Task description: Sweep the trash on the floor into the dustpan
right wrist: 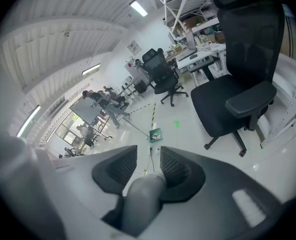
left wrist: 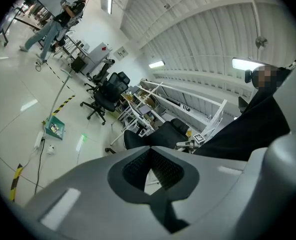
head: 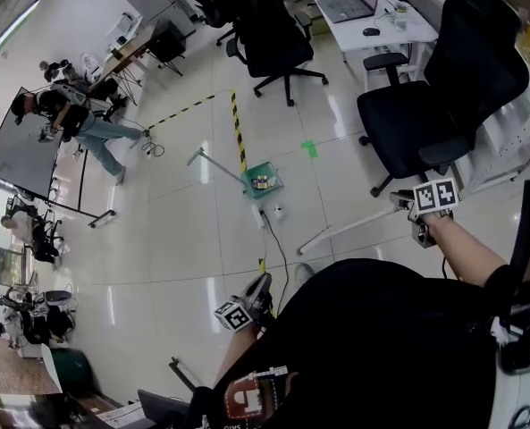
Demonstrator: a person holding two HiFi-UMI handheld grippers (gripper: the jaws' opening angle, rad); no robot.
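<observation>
My right gripper (head: 408, 206) clamps the broom pole (head: 354, 231) (left gripper (head: 262, 287) closed, empty), and the dustpan (head: 263, 182) sits ahead-left of it, past the pole's far end.

Two tools: one left tool (head: 259, 290), one right tool (head: 401, 202); one green dustpan (head: 263, 181); one pale pole (head: 354, 228); three black office chairs (head: 434, 96); one laptop (head: 349, 3) and one mouse (head: 372, 31) on one white desk (head: 345, 30); one green tape mark (head: 310, 148) on the floor; one walking person (head: 81, 123).
</observation>
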